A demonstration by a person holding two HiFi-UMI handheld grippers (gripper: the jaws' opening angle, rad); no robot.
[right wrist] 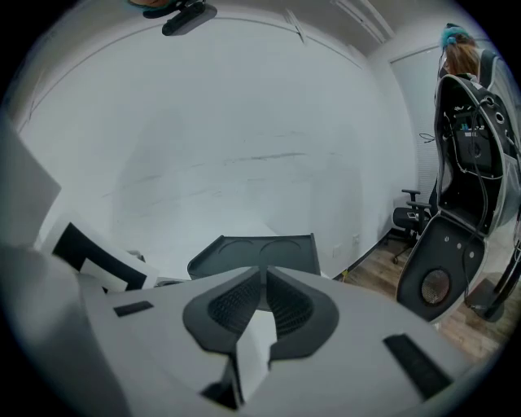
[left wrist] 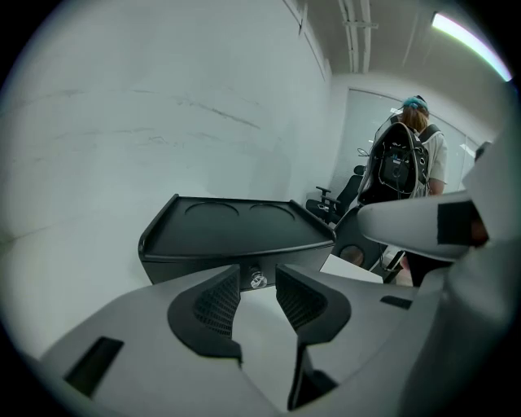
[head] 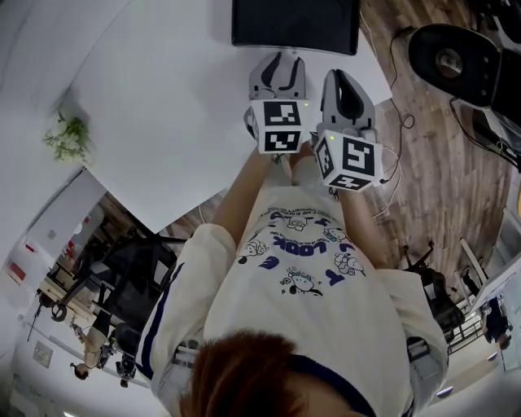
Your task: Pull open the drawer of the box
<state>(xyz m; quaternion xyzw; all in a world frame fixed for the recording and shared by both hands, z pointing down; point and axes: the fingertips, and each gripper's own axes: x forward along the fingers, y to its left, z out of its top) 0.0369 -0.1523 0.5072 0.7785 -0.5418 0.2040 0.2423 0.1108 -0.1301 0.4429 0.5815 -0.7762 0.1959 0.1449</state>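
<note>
A black box [head: 295, 24] stands at the far edge of the white table [head: 163, 106]. In the left gripper view the box [left wrist: 236, 224] has a tray-like top with two round recesses, and a small metal knob [left wrist: 257, 280] sits on its drawer front, which looks closed. My left gripper [head: 279, 61] is open and points at the box; its tips [left wrist: 258, 273] frame the knob from a short distance without touching it. My right gripper [head: 339, 77] hangs just to the right, shut and empty. Past its closed tips [right wrist: 264, 275] the box [right wrist: 260, 247] shows.
A small plant [head: 69, 137] sits at the table's left corner. Right of the table, on the wooden floor, stand a black round-based chair [head: 452, 57] and cables. A person with a backpack [left wrist: 403, 163] stands behind, near an office chair [right wrist: 409, 216].
</note>
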